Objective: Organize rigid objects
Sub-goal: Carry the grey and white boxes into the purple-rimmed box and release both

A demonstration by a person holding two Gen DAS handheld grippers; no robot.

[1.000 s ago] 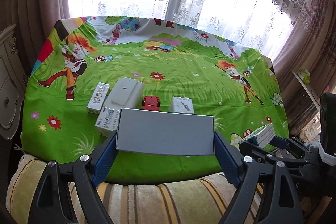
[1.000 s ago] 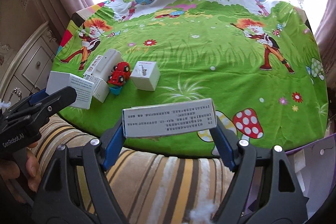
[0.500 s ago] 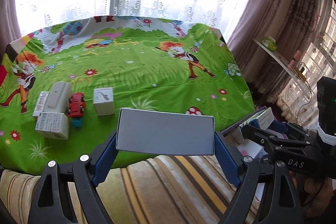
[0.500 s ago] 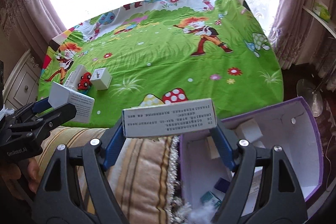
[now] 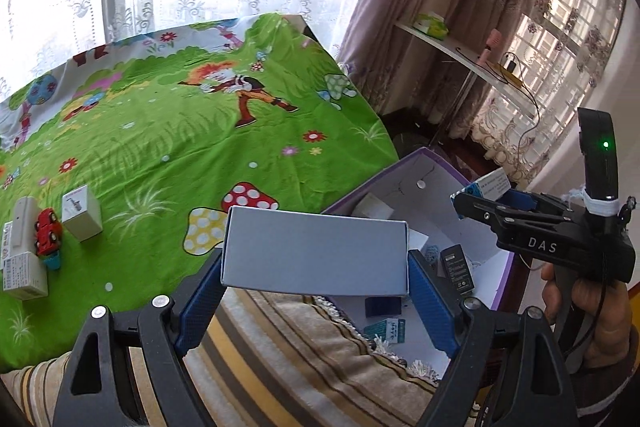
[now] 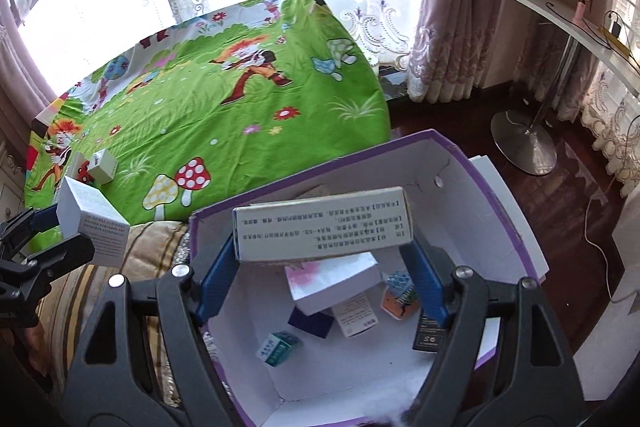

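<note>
The left claw (image 5: pixel 316 259) clamps a plain grey box (image 5: pixel 316 253) crosswise between its blue fingers (image 5: pixel 200 297), held in the air above the near edge of a striped cushion (image 5: pixel 280 359). Just beyond and to its right sits an open purple bin (image 5: pixel 420 157) with white inner walls, its near rim touching the cushion's fringe. To the claw's left and ahead spreads a bright green cartoon cloth (image 5: pixel 168 147), mostly bare, with open room across its middle and far side; near its left edge a small white cube box (image 5: pixel 82 213), a red toy car (image 5: pixel 48 231) and two more white boxes cluster together. The right claw (image 6: pixel 324 227) grips a long white box with printed text (image 6: pixel 324 223) and hangs directly over the bin's open mouth, inside its rim. Below that claw, on the bin floor, lie a white-and-pink box (image 6: pixel 332 279), a dark blue box (image 6: pixel 312 323), a teal-and-white packet (image 6: pixel 278 347), a small white leaflet box (image 6: pixel 354 315), an orange item (image 6: pixel 400 301) and a black box (image 6: pixel 428 335), loosely scattered with bare floor in the near part. To the right of the bin, dark wooden floor (image 6: pixel 552 227) lies open.
</note>
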